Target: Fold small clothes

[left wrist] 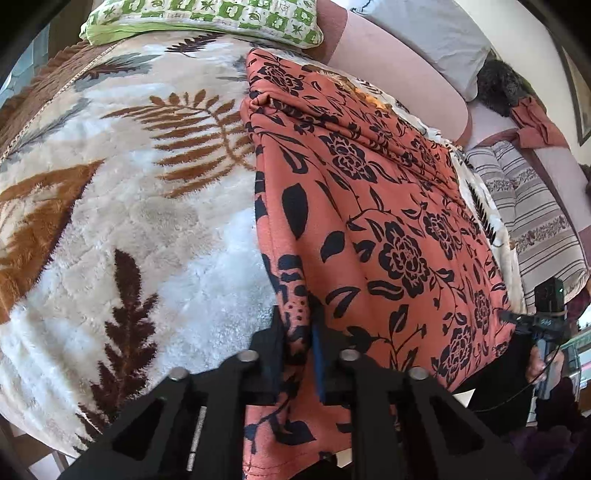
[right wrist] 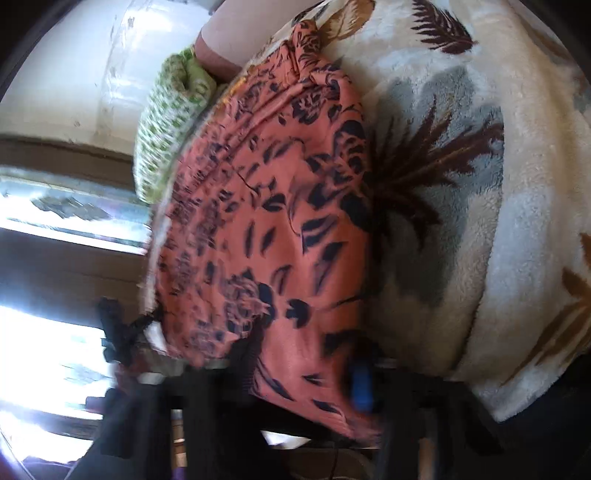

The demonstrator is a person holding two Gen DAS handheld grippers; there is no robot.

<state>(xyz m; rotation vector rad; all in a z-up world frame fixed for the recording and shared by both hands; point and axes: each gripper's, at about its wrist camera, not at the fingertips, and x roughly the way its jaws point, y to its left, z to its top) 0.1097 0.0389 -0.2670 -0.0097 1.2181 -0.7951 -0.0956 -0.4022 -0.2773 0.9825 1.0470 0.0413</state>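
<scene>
The cloth (left wrist: 369,206), orange with a black flower print, is lying spread over the blanket (left wrist: 129,221) on the bed, its near edge hanging off the bed's front. The left gripper (left wrist: 297,332) is pinching the cloth's near left corner, its 2 fingers (left wrist: 271,354) drawn close with the fabric bunched between them and trailing down below. In the left view the cloth is stretching away in long shallow creases toward a green pillow (left wrist: 207,18) at the bed's far end.

The right gripper (right wrist: 299,373) is sitting at the cloth's (right wrist: 266,221) other near corner. Fabric is draping between its fingers (right wrist: 360,384), but the right view is blurred, so I cannot tell whether they are clamping it or only straddling it. In that view the blanket (right wrist: 498,184) is showing beside the cloth, and the pillow (right wrist: 166,136) is lying against the cloth's far side.

From the left view, the right gripper's body (left wrist: 546,317) is showing just past the cloth's right edge.
</scene>
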